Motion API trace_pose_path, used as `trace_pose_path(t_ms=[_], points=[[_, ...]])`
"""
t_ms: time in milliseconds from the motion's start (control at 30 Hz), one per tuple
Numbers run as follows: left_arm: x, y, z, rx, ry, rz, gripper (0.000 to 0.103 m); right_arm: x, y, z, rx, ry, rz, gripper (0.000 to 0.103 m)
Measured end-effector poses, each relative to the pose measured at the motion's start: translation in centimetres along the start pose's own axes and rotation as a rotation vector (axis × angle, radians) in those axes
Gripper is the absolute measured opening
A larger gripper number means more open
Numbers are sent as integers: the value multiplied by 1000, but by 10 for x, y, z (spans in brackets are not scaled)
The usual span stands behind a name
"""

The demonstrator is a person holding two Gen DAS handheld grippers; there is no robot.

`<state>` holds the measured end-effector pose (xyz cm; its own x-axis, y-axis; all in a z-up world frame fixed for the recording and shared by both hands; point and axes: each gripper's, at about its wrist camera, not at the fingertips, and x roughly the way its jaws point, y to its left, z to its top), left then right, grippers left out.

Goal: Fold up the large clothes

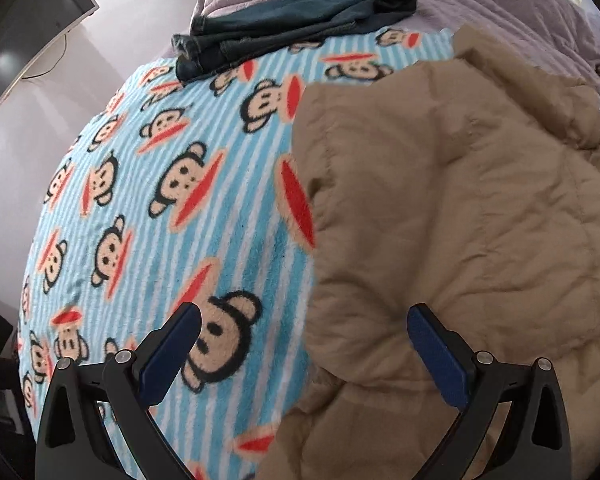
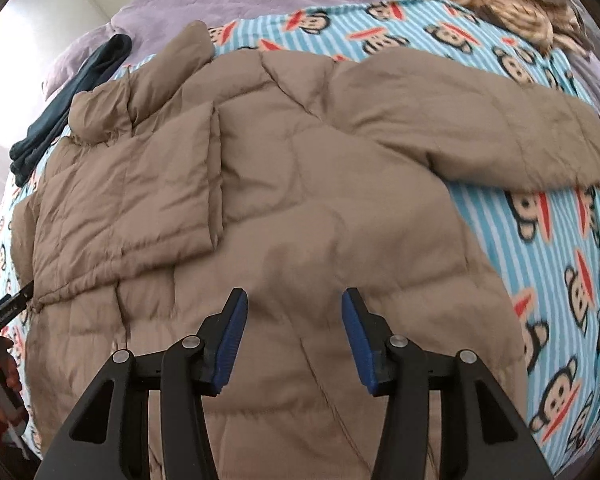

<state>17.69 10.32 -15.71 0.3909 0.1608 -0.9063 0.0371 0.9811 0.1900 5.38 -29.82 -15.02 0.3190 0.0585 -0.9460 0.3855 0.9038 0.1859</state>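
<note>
Tan padded jacket [image 2: 284, 184] lies flat on the striped monkey blanket [image 2: 548, 240], one sleeve [image 2: 140, 196] folded across the body, the other sleeve [image 2: 480, 128] stretched outward. Left gripper [image 1: 304, 320] spread wide over the jacket's edge, gripping nothing. Right gripper [image 2: 294, 300] spread above the jacket, gripping nothing. Dark jeans [image 1: 284, 24] lie beyond, apart.

Matt quilted jacket [image 2: 300, 184], fuzzy fleece blanket [image 1: 172, 208]

Bare striped blanket [image 1: 228, 184] lies open across the left and centre of the left wrist view; folded dark trousers [image 1: 284, 24] block the top. The tan jacket [image 2: 300, 200] fills the middle of the right wrist view, leaving blanket free along the right edge.
</note>
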Motion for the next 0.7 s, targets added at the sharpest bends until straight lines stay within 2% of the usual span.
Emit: trace_pose_path(t_ms=[100,167,233,367,567,700], points=[[-22,-11,-2,14,6,-39,103,-8,-20,-8,67,19,38,63],[-39,-27,-6,39,10,-71,103,-12,-34,-12,108,26,65,64],[-54,-50,-10,66,19,-116,103,-17,-48,-15,141,33,82,67],[-76,-103,-18,129,40,-192,103,-26,-80,-19,241,20,136,81],[-94,-175,-21,195,56,-268,103,-34,-138,-20,370,2,191,86],[-102,-207,-21,192,52,-277,103,-36,-183,-15,440,-23,205,87]])
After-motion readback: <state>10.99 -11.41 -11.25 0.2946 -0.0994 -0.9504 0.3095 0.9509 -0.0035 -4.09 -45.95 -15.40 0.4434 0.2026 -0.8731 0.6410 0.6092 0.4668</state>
